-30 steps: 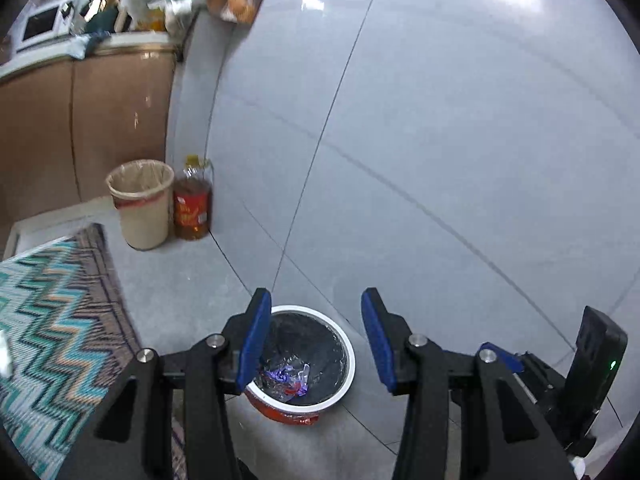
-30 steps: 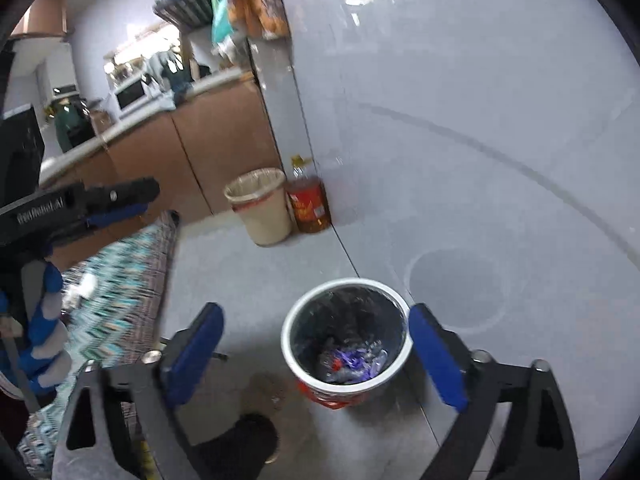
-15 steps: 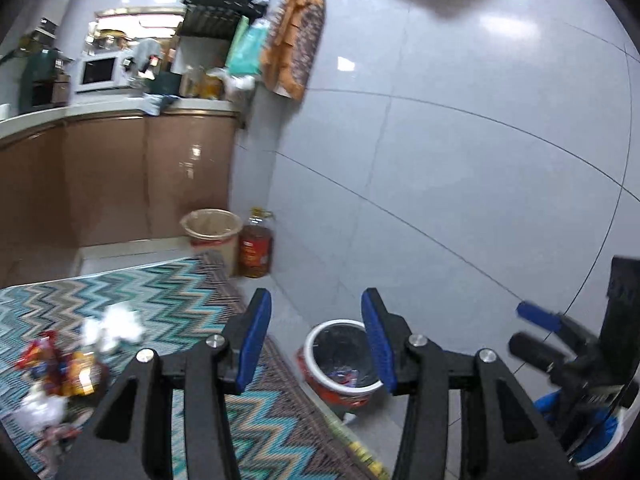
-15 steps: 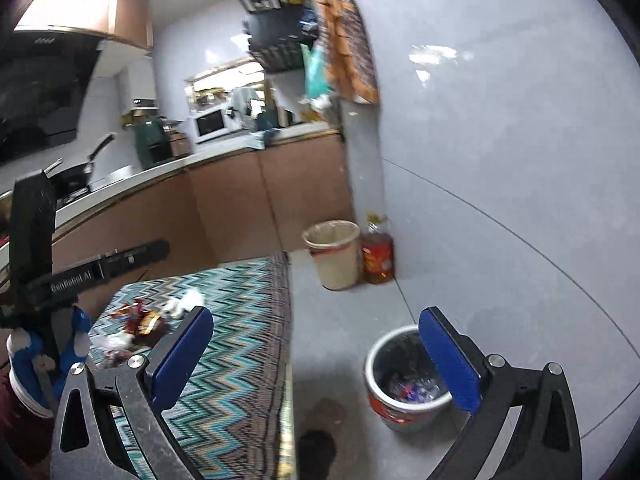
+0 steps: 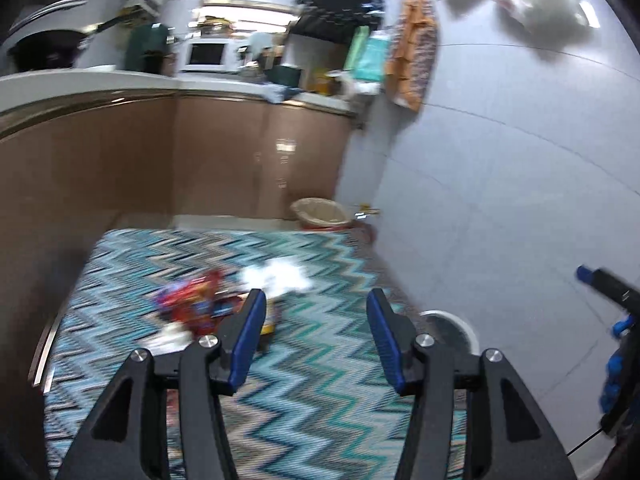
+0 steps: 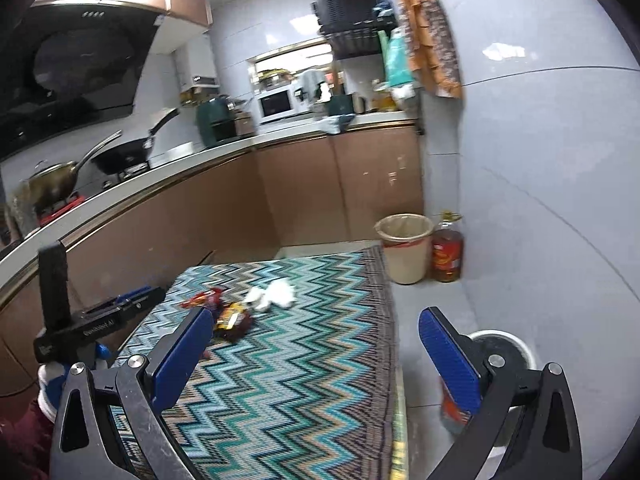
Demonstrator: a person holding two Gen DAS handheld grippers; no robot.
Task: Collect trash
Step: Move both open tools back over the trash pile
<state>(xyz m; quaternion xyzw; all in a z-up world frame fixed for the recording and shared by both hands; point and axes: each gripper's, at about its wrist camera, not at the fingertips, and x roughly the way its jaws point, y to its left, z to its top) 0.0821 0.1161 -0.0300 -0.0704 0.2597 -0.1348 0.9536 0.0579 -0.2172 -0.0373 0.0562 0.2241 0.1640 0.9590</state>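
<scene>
A heap of trash lies on the zigzag rug [image 5: 320,400]: red and blue snack wrappers [image 5: 192,304] and crumpled white tissue [image 5: 280,276]. In the right wrist view the wrappers [image 6: 230,318] and tissue [image 6: 274,294] lie on the rug [image 6: 300,380] too. A small white-rimmed red bin [image 5: 452,330] stands on the floor right of the rug, also in the right wrist view [image 6: 504,352]. My left gripper [image 5: 316,338] is open and empty above the rug. My right gripper [image 6: 320,354] is wide open and empty.
A beige lined bin [image 6: 406,246] and a red oil bottle [image 6: 448,254] stand by the tiled wall at the rug's far end. Brown kitchen cabinets [image 6: 300,196] run along the left and back. The left gripper's body [image 6: 80,322] shows at the left of the right wrist view.
Both grippers have swung up and left, away from above the small red bin toward the rug and its trash. Both stay open and empty.
</scene>
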